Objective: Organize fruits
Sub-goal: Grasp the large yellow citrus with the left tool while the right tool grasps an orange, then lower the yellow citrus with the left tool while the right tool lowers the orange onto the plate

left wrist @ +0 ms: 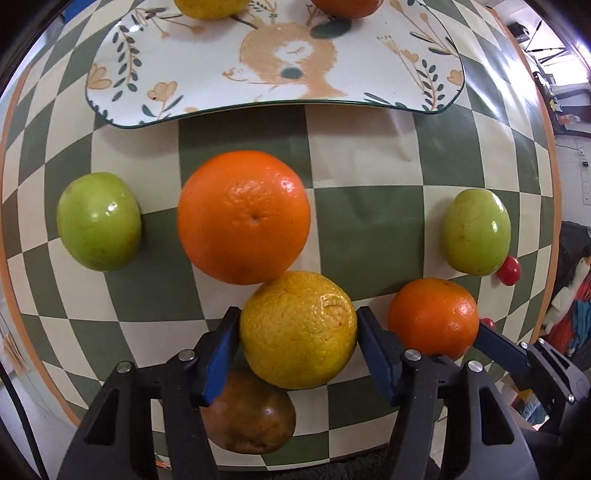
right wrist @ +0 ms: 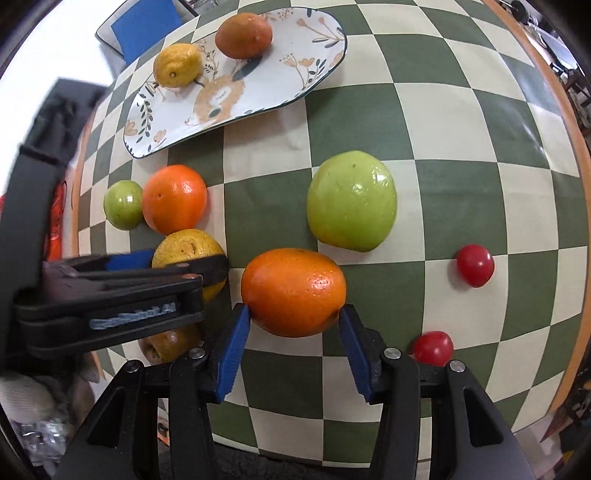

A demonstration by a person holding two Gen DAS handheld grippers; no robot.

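My left gripper [left wrist: 297, 328] is shut on a yellow orange [left wrist: 298, 330]; it also shows in the right wrist view [right wrist: 184, 253]. My right gripper [right wrist: 293, 321] is shut on a small orange [right wrist: 293, 291], seen from the left wrist [left wrist: 433, 317]. A big orange [left wrist: 243, 217] and two green fruits [left wrist: 99, 220] [left wrist: 476, 230] lie on the checked cloth. A patterned plate [right wrist: 258, 88] at the back holds a lemon [right wrist: 177, 64] and a dark orange fruit [right wrist: 243, 35]. A brown fruit [left wrist: 247, 413] lies under my left gripper.
Two red cherry tomatoes [right wrist: 475, 265] [right wrist: 433, 348] lie to the right on the green-and-cream checked table [right wrist: 461, 147]. A blue object [right wrist: 144, 26] stands behind the plate. The table's orange edge [right wrist: 569, 110] curves along the right.
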